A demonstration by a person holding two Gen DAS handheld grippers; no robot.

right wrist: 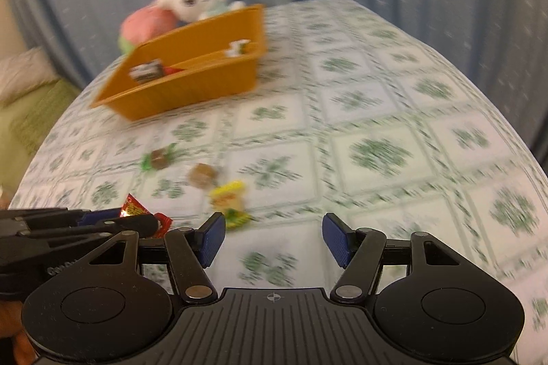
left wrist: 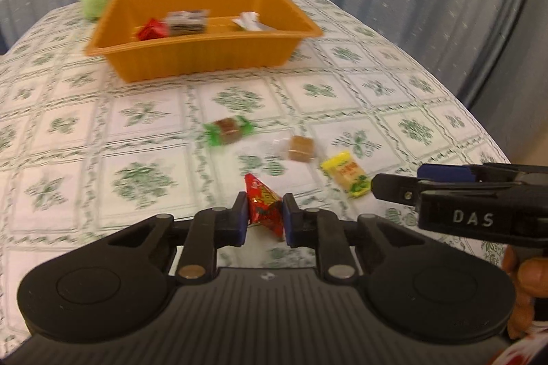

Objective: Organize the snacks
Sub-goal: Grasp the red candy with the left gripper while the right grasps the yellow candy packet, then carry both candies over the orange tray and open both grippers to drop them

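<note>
Left gripper pitched downward, blue-padded fingers pinched on a red snack packet. Right gripper just to its right, likewise tilted down, fingers spread apart, gripping nothing.

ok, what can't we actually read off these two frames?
- Print on the red snack packet: left wrist view, covered by the left gripper pads.
- Loose yellow snack: right wrist view, motion blur.
- Orange tray contents: right wrist view, its near wall hides part.
- Right gripper tips: left wrist view, side-on, gap unreadable.
</note>
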